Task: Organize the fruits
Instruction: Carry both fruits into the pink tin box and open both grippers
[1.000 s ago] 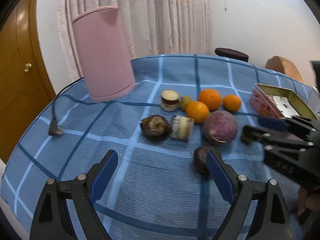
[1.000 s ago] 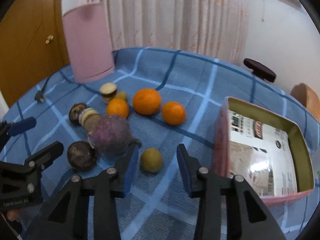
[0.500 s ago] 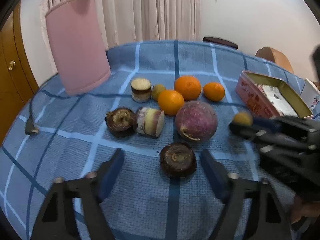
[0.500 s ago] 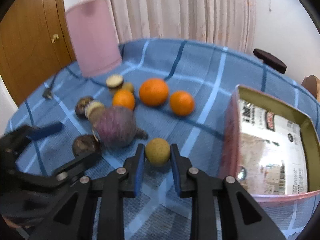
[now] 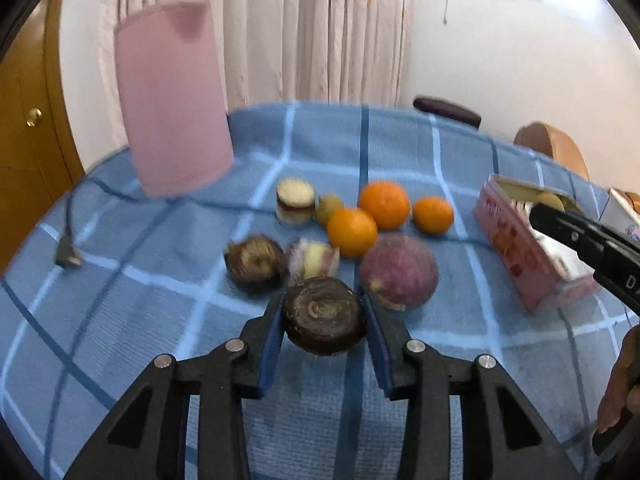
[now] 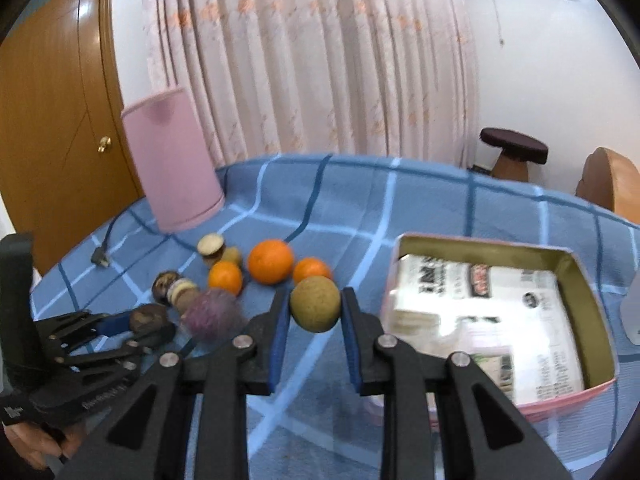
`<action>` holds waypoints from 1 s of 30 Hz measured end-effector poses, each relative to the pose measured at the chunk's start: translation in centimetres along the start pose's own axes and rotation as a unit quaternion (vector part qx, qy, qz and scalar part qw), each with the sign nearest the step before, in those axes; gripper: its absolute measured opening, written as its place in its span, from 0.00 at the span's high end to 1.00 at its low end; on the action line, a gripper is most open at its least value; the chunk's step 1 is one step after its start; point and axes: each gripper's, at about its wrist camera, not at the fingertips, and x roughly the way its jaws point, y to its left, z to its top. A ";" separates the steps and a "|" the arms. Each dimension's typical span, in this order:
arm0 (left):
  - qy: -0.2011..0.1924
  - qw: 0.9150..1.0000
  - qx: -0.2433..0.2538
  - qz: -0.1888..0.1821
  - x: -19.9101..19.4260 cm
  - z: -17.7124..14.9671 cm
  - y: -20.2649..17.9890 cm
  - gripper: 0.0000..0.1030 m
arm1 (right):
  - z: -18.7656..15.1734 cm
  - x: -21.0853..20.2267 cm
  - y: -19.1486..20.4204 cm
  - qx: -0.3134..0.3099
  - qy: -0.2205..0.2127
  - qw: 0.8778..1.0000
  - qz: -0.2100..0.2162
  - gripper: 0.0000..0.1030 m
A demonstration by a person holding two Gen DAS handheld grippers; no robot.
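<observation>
stool shows whole only from right wrist, left clips it.

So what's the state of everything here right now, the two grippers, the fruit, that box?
Left gripper: jaws have just been closing, pads now against the dark brown fruit.
Right gripper: shut on the small tan fruit, held near the pink box.
Pink box: open on top, printed packets inside.
Three oranges: loose on the blue cloth.
Purple round vegetable: resting on the cloth.
Pink cylinder: upright.
</observation>
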 end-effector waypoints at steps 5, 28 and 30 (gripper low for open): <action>-0.059 0.998 0.015 -0.012 -2.3 1.4 -1.3 0.60 | 0.2 -1.7 -3.5 0.029 -0.025 0.999 -0.017 0.73; -0.039 0.983 0.127 -0.125 3.6 5.2 -19.7 0.60 | -1.6 -3.6 -14.1 0.067 0.003 0.989 -0.135 0.73; -0.027 0.983 0.127 -0.131 4.4 5.0 -20.4 0.60 | -1.8 -3.4 -14.5 0.071 0.013 0.987 -0.142 0.73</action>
